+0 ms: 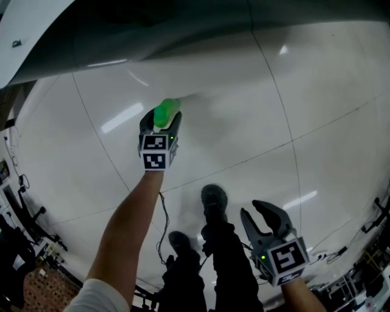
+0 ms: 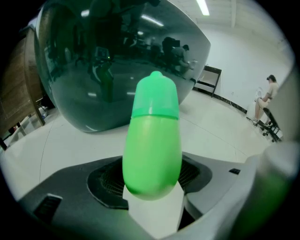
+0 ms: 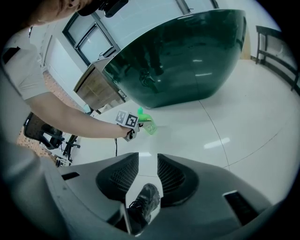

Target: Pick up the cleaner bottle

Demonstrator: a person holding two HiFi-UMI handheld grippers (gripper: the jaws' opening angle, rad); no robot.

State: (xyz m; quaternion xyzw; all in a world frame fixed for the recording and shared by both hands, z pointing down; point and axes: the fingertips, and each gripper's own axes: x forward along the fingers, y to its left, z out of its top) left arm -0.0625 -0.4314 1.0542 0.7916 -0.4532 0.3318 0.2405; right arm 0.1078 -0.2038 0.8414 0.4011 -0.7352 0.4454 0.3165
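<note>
We find the bottle (image 2: 152,150) between our left hand-held gripper's (image 1: 161,119) wide-spread jaws, cap toward the frame's top (the right hand-held gripper (image 1: 251,210) hangs open and empty at lower right).

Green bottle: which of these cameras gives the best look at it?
The left gripper view: the bottle fills the middle, cap to base, close up. The head view shows only its upper part beyond the left tongs. The right gripper view shows it small and far off.

A large indoor hall, lab-like, is suggested — a glossy white tiled floor (image 1: 256,109), a big dark-green rounded shell (image 3: 187,56), ceiling strip lights (image 2: 202,6), an office chair (image 3: 42,133) and a trailing cable (image 1: 164,213) are seen.
</note>
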